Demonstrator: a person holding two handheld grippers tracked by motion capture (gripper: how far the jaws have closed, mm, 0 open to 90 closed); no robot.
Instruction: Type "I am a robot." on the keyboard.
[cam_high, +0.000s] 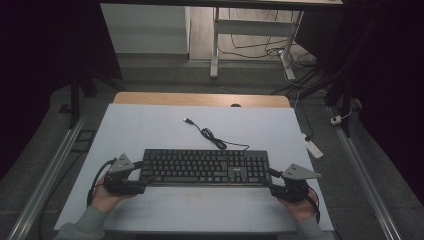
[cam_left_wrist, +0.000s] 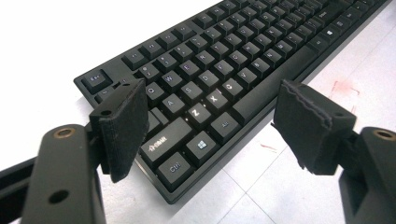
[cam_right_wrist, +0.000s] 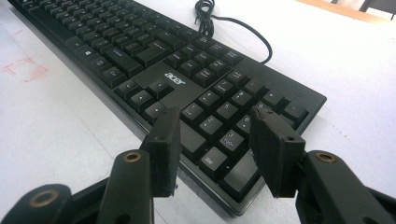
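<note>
The flat black plastic keyboard (cam_high: 204, 167) is flanked at both ends by the left gripper (cam_high: 134, 176) and right gripper (cam_high: 274, 181), fingers apart, with bare white bench (cam_high: 150, 125) beyond.

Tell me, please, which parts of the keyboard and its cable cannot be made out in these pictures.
- High view: key legends on the flat black plastic keyboard are too small to read.
- Left gripper view: the left gripper has padded fingers covering the keys near Esc.
- Right gripper view: the thin black cable is cut off by the top edge.
</note>
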